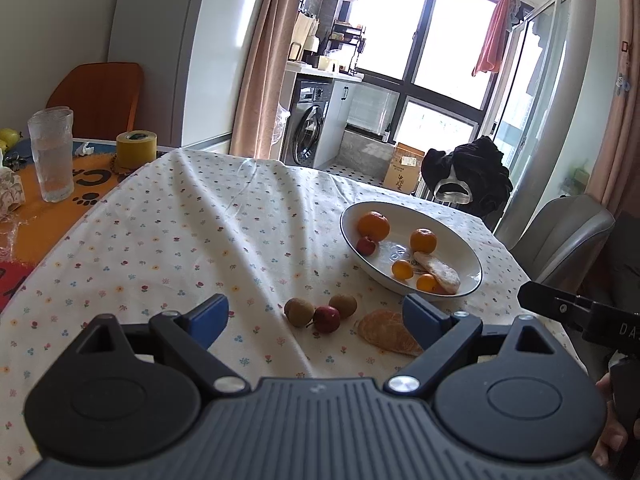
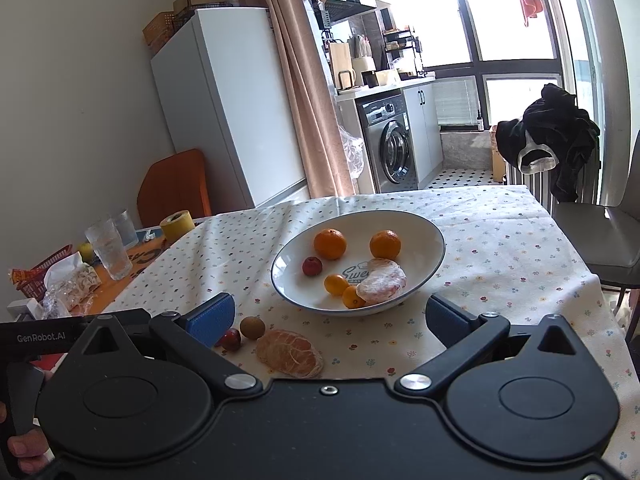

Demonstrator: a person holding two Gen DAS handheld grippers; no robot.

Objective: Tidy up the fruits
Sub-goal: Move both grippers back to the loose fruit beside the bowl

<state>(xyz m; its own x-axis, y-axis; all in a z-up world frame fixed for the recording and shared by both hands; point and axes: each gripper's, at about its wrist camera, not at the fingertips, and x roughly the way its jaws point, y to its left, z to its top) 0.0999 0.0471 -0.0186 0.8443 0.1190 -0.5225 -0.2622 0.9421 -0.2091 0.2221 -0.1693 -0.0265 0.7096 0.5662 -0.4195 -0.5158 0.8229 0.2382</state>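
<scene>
A white bowl (image 1: 352,216) (image 2: 432,232) on the floral tablecloth holds two oranges, a small red fruit, two small kumquats and a wrapped peeled segment (image 2: 382,280). Loose on the cloth in front of it lie two brown longans (image 1: 298,312), a small red fruit (image 1: 327,319) (image 2: 231,339) and a peeled citrus piece (image 1: 386,332) (image 2: 290,352). My left gripper (image 1: 316,320) is open just above the loose fruit, nothing between its blue pads. My right gripper (image 2: 330,320) is open too, hovering near the bowl's front rim and empty.
At the table's left stand a ribbed glass (image 1: 52,152) (image 2: 109,254), a yellow tape roll (image 1: 136,148) and snack wrappers (image 2: 72,284). An orange chair (image 1: 100,92) is behind, a grey chair (image 2: 600,240) at the right. A hand holds each gripper's handle.
</scene>
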